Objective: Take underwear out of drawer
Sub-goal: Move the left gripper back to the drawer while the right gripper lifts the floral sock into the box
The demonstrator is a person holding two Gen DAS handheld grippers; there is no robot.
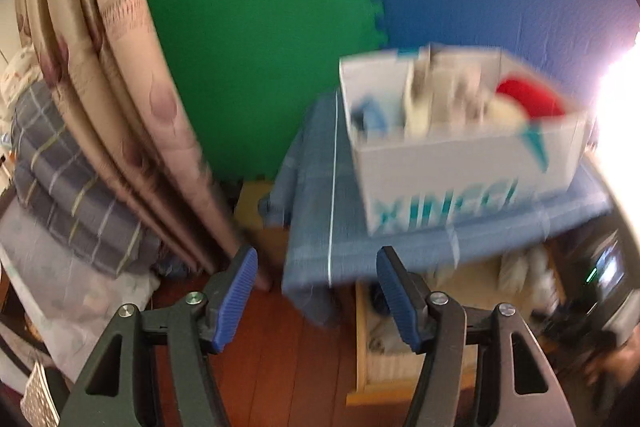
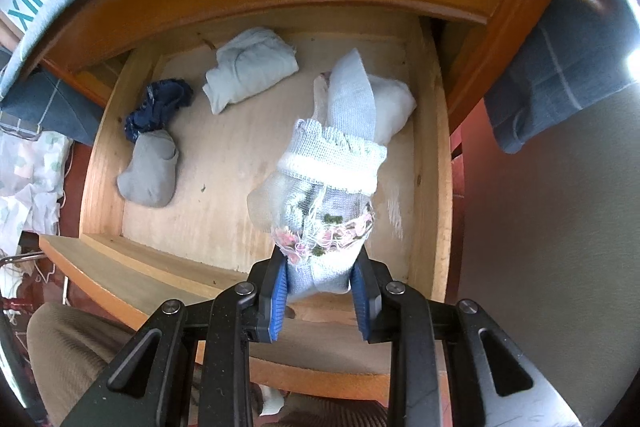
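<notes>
item in hand: pale knit underwear (image 2: 320,187), pinched by right tongs (image 2: 320,283), lifted above drawer (image 2: 432,187); four bundles remain inside. left tongs (image 1: 316,295) spread, empty, near white box (image 1: 460,163).

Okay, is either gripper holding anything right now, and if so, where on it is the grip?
The right gripper is shut on a rolled pale knit garment, pinching its lower end above the open drawer. The left gripper is open and empty.

White box (image 1: 460,167) w/ teal letters, blue checked cloth (image 1: 312,195), green & blue wall mats (image 1: 248,27), pale floral-embroidered underwear (image 2: 332,163).
</notes>
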